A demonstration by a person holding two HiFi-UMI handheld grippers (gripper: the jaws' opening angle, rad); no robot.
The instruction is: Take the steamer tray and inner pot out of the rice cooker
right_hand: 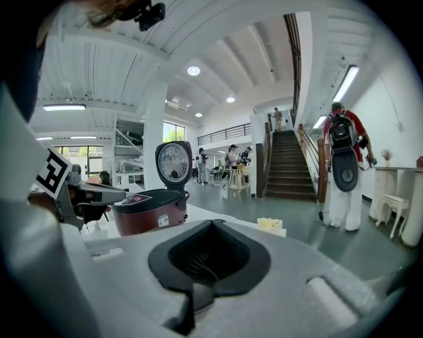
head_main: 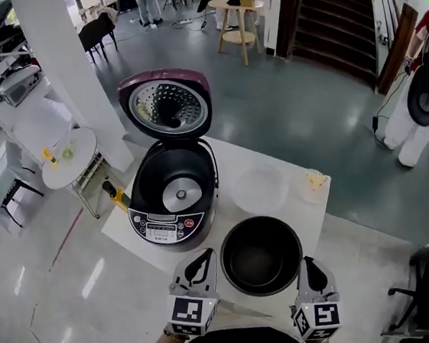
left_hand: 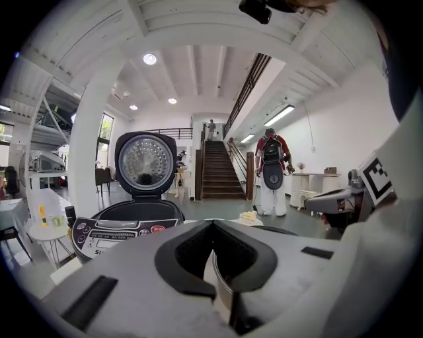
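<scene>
The white surface (head_main: 227,161) carries the open rice cooker (head_main: 172,193), its lid raised and its cavity bare. The black inner pot (head_main: 261,255) stands on the surface just right of the cooker, and the pale steamer tray (head_main: 259,188) lies just behind the pot. The left gripper (head_main: 203,256) and the right gripper (head_main: 308,264) flank the pot close to its wall, each with its fingers closed tip to tip.
</scene>
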